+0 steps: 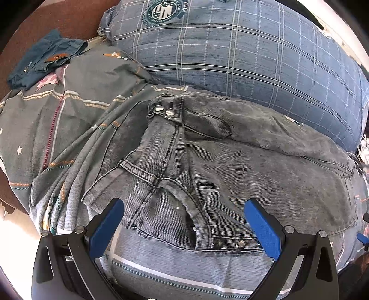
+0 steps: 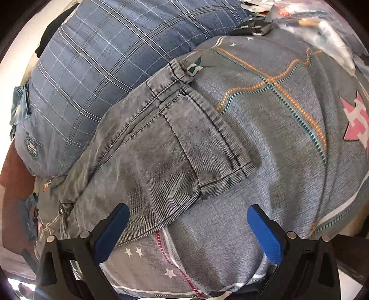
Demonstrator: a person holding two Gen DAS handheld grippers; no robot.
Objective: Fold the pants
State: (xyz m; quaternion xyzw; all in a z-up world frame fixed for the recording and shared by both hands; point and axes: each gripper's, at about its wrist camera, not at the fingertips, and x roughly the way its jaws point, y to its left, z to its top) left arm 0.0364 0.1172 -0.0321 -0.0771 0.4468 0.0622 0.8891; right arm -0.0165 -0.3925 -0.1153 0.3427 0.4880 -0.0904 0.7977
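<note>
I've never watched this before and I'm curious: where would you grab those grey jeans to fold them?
Probably at the waistband edge with the snap buttons of the grey jeans. It lies flat and nearest, between the open fingers of the left hand-held gripper, so come straight in from the near side. The right hand-held gripper could take the hem.

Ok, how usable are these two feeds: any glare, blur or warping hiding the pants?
Left wrist: pants sharp and evenly lit, strong fisheye bowing, blown-out white at the lower-left edge. Right wrist: pants clear, glare on the clutter top right, edges warped.
</note>
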